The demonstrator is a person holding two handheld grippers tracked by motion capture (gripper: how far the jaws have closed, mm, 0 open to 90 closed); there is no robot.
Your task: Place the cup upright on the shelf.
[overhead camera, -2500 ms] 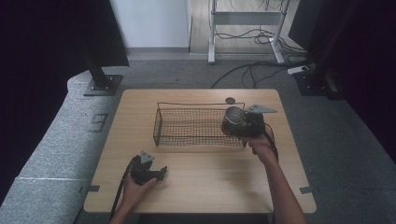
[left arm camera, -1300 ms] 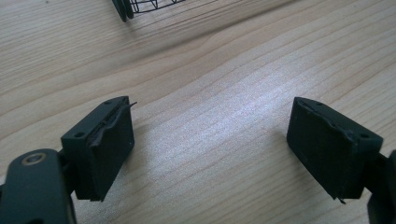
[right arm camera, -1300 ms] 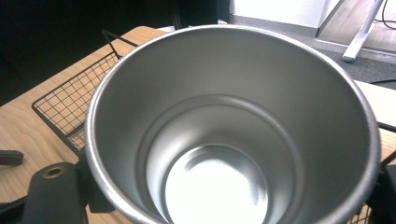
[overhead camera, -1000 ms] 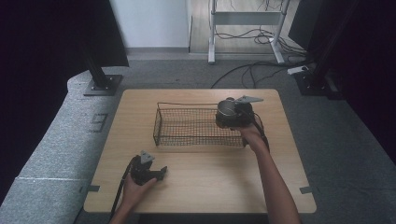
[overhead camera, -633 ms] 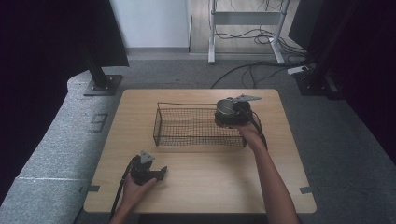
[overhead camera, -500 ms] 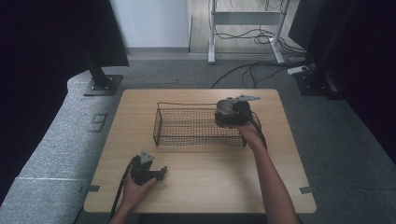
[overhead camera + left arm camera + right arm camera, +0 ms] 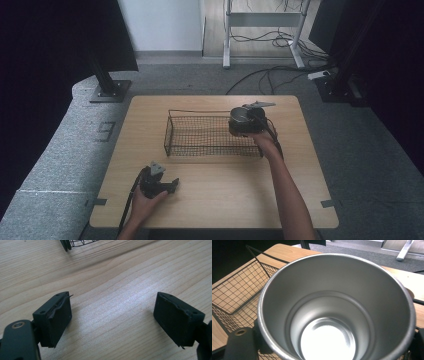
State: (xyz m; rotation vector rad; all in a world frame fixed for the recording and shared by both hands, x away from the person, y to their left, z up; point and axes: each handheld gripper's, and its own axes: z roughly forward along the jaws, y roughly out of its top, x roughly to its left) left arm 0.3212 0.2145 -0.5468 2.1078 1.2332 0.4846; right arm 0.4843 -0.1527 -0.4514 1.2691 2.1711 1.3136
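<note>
Both right tool [image 7: 243,122] jaws seem hidden behind cup [image 7: 337,307].

Your left gripper [image 7: 172,186] is black, with a grey three-cornered plate on top and a black cable trailing behind it. Its two jaws end in blocky matte pads [image 7: 61,315] — one edge frayed — beside a brass-ringed screw. Your forearms are bare — no sleeves.

Wooden table [image 7: 220,200]; floor cables [image 7: 260,75]
</note>
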